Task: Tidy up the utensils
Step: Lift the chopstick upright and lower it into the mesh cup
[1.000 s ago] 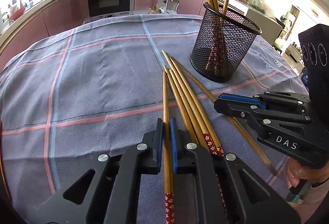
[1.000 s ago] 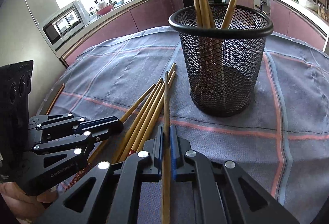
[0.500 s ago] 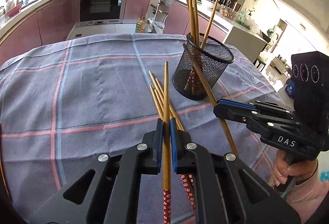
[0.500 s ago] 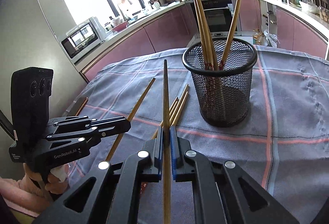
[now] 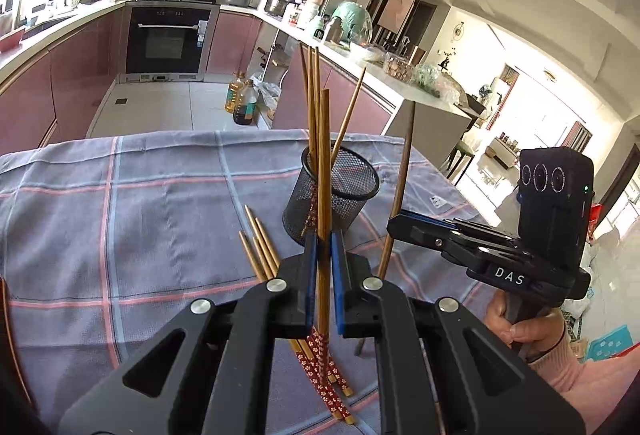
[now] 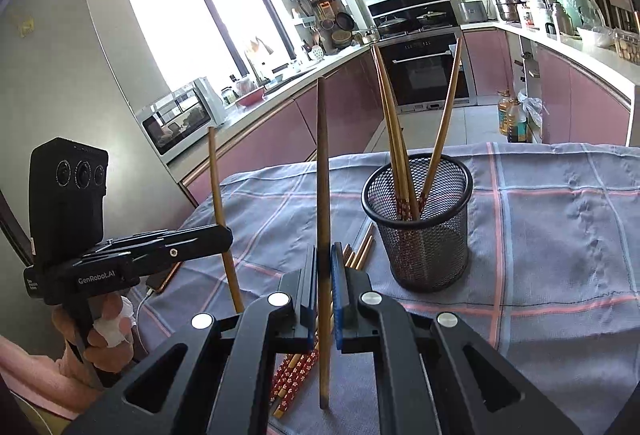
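You clamp one slim brown wooden chopstick [image 5: 323, 171] in each gripper's shut fingers [image 5: 309, 275], tips raised to drop into the black wire-mesh cup [image 6: 424, 235].

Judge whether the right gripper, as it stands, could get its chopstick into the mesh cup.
Probably yes. The right gripper holds its chopstick upright and clear of the cloth, the mesh cup is open-topped just ahead, and nothing stands between.

Checked tablecloth [image 5: 140, 219] — mesh cup [image 5: 352, 191], loose chopsticks [image 5: 260, 247].
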Motion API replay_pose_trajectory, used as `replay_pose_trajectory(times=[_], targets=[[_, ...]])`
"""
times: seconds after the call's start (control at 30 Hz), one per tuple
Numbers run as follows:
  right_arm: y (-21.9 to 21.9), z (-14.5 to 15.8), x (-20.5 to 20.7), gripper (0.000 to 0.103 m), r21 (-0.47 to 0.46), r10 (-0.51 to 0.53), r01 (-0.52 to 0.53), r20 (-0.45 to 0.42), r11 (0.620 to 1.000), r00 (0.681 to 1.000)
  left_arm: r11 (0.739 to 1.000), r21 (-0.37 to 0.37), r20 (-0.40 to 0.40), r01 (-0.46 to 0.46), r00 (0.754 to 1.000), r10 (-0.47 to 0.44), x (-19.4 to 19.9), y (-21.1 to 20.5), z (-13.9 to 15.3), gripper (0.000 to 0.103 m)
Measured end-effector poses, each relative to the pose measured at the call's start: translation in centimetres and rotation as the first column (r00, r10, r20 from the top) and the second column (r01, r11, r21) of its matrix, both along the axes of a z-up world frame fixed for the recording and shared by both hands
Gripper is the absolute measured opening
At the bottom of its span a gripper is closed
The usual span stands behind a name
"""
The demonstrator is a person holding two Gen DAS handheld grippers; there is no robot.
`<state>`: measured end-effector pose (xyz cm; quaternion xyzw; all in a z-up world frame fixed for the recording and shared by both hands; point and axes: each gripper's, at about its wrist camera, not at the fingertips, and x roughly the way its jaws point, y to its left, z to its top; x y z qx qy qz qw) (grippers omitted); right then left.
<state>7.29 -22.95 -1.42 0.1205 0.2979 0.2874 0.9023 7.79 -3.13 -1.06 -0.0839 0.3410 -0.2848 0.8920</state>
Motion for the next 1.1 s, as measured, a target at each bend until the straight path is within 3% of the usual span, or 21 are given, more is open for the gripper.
replay_pose_trajectory(times=[0.27, 0.83, 1.1], targets=[[-1.2, 1.7, 0.2, 0.006, 0.006, -0.021, 0.020, 0.055, 1.000, 0.998, 1.000, -0.024, 0.054, 0.006, 0.999, -0.004, 0.7, -0.8, 2.3, 0.008], [-4.3, 9.2, 2.1, 0.006, -0.014, -0.089, 0.094, 0.222, 0.995, 0.971, 0.998, -0.053, 0.223, 0.034, 0.975, -0.022, 3.6, -3.8, 10.0, 0.008], [-4.1, 8.8, 4.5, 0.006, -0.047, -0.105, 0.118, 0.219, 0.992, 0.970, 1.000, 0.008, 0.221, 0.020, 0.975, -0.022, 5.3, -5.5, 10.2, 0.008]])
